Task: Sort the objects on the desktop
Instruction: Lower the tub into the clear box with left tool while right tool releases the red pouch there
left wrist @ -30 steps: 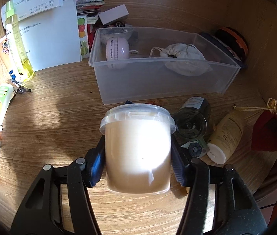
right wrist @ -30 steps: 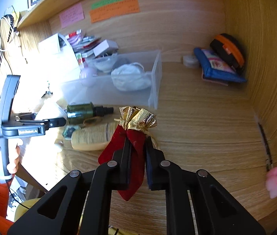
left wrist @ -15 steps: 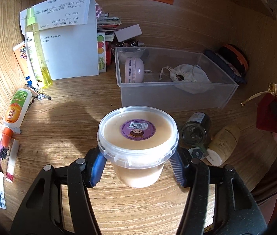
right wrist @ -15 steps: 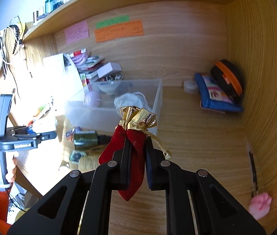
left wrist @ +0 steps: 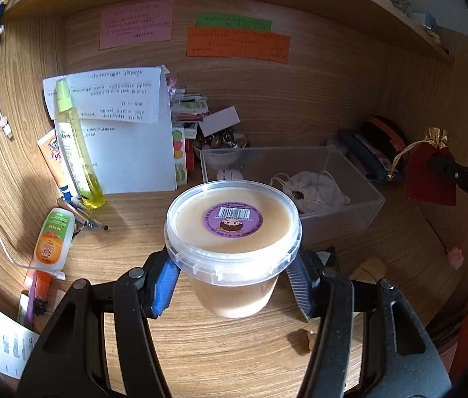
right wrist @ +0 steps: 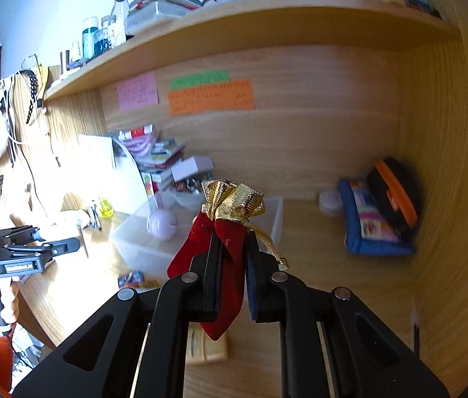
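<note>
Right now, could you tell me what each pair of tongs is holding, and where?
Left tongs grip the tub by its sides, just under the lid rim. Right tongs pinch the red pouch across its middle, below the gold top.

**Desk count: one tub, one pouch, one bin, three notes**

One lidded plastic tub (left wrist: pixel 233 229) sits at the centre of the left wrist view. One red velvet pouch (right wrist: pixel 227 245) with a gold top shows, toward 3 o'clock in that view. One clear storage bin (left wrist: pixel 340 222) stands at 1 o'clock of the tub, with one white drawstring bag (left wrist: pixel 313 187) inside. Three sticky notes are on the back wall at 12 o'clock: one pink (left wrist: pixel 135 28), one green (left wrist: pixel 234 21), one orange (left wrist: pixel 237 45). One yellow spray bottle (left wrist: pixel 75 152) stands at 9 o'clock.
</note>
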Demonstrator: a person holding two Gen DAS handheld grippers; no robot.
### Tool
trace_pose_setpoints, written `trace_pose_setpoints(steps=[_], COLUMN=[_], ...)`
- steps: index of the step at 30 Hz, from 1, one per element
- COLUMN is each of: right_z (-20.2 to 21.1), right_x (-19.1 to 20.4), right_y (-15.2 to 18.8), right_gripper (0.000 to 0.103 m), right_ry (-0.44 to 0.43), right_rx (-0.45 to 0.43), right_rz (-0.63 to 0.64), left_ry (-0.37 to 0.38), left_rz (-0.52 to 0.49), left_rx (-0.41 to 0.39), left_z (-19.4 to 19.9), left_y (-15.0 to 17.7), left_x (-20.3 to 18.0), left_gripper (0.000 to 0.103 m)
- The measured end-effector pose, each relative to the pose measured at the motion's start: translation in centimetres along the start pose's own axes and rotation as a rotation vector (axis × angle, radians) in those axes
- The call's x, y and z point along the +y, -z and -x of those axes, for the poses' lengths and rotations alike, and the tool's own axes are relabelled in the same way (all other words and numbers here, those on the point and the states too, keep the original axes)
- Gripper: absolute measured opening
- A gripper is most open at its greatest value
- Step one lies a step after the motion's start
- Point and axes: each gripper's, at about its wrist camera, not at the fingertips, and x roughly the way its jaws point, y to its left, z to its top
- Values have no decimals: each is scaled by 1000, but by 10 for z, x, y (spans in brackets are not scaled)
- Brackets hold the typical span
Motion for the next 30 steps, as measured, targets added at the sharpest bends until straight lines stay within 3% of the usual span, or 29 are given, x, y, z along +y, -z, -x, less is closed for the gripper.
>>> trace_pose_setpoints(steps=[13,22,30], right_z=[-42,-82,-120], right_x=[22,21,17], right_y=[-31,-32,-18], right_gripper=[11,11,12], right_ry=[-65,-93,-107], right_rx=[-8,34,125], right_rz=[14,-13,-9], left_ry=[33,43,48], left_rz=[12,13,11], left_rx=[-45,-5,54], left_z=[-12,-46,-82], left_y=[-57,-64,-61], left_x=[2,0,-3], left_gripper=[58,58,58])
